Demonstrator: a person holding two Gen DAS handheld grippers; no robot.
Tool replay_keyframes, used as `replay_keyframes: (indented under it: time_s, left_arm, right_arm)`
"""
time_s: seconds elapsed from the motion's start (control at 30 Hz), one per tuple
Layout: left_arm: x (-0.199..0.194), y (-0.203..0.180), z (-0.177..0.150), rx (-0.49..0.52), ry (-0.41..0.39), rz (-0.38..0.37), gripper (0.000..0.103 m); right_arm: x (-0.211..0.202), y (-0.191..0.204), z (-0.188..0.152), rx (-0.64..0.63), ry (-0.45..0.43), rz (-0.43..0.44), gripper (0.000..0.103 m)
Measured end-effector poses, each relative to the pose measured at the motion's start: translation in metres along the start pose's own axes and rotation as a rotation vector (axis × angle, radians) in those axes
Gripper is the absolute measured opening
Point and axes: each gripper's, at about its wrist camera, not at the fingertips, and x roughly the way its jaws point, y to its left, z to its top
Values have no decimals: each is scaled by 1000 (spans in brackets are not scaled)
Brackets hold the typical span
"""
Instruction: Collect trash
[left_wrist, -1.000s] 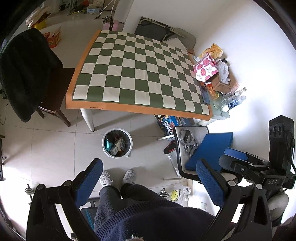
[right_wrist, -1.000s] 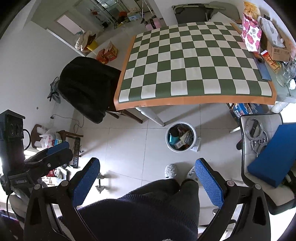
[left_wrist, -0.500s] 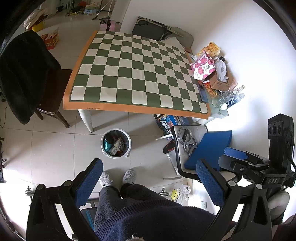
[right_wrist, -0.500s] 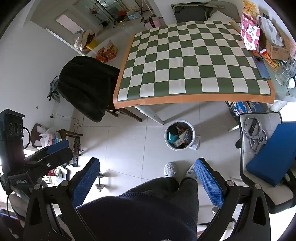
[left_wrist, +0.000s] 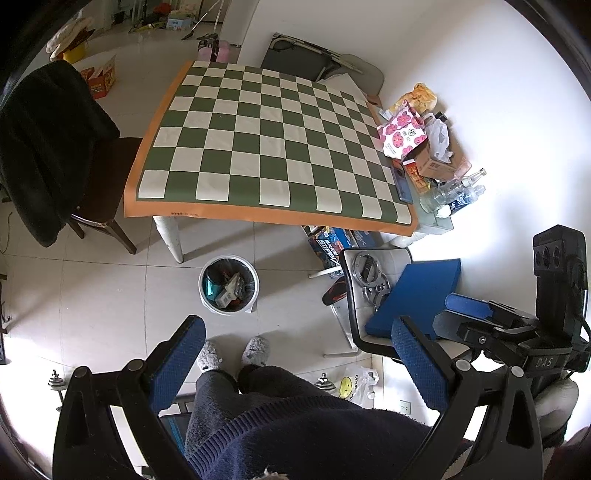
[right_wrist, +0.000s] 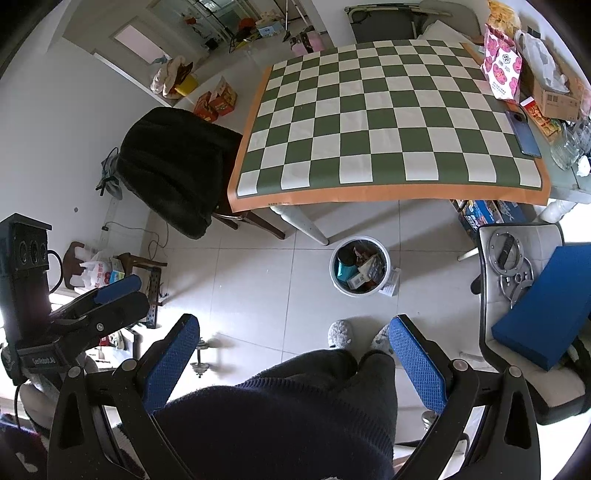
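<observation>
A white trash bin (left_wrist: 229, 284) full of wrappers and boxes stands on the tiled floor in front of the table; it also shows in the right wrist view (right_wrist: 360, 271). The table (left_wrist: 273, 218) carries a bare green-and-white checkered cloth (right_wrist: 388, 122). My left gripper (left_wrist: 295, 350) is open and empty, held high over the floor and my legs. My right gripper (right_wrist: 291, 347) is open and empty too, at the same height. Each gripper shows at the edge of the other's view.
Clutter lines the table's right edge: a pink flowered bag (left_wrist: 404, 134), a cardboard box (left_wrist: 436, 166), bottles (left_wrist: 458, 192), a phone (right_wrist: 522, 133). A chair draped in black cloth (left_wrist: 44, 147) stands left. A chair with a blue cushion (left_wrist: 421, 295) stands right.
Both views have shifted slightly; the table and bin sit a little lower and left in frame than a second ago. Both grippers stay open and empty.
</observation>
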Motion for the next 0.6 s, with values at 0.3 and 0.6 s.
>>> replay_keyframes:
  time_s: [0.3, 0.6]
  left_arm:
    - [-1, -14, -5, 4, 4, -16, 103]
    - [-2, -17, -6, 5, 1, -17, 103]
  right_arm:
    - [0, 3, -3, 2, 1, 1, 103]
    - [0, 3, -3, 1, 1, 5, 103]
